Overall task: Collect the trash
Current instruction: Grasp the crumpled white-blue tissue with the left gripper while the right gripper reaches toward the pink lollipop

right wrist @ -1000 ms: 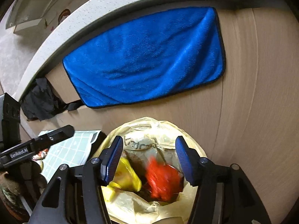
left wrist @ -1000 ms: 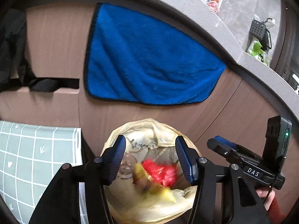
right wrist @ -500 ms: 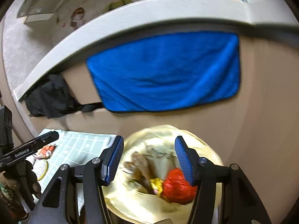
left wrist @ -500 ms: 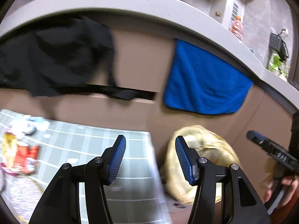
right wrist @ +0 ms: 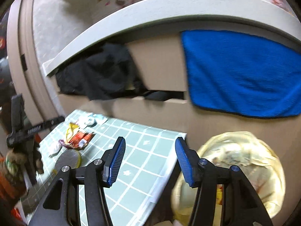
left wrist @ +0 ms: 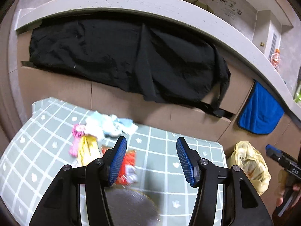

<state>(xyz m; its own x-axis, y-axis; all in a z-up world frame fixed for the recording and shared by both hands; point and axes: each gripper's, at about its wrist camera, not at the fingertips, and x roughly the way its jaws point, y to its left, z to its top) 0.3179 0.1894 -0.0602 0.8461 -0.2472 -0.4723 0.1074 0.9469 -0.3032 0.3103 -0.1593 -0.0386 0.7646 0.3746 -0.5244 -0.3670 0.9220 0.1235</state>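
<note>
Red wrapper [left wrist: 128, 166] on checked cloth [left wrist: 169, 162], behind empty left claw [left wrist: 150, 162].

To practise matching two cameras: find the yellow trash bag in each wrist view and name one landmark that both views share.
Left wrist view: the yellow trash bag sits at the lower right, on the floor past the table's right edge.
Right wrist view: it fills the lower right, partly behind the right claw.
Shared landmark: the blue towel hanging on the cabinet above the bag.

Crumpled wrappers [left wrist: 105, 143] litter the green checked table [left wrist: 169, 169]; yellow-lined trash bin [right wrist: 235, 162] stands beside it.
</note>
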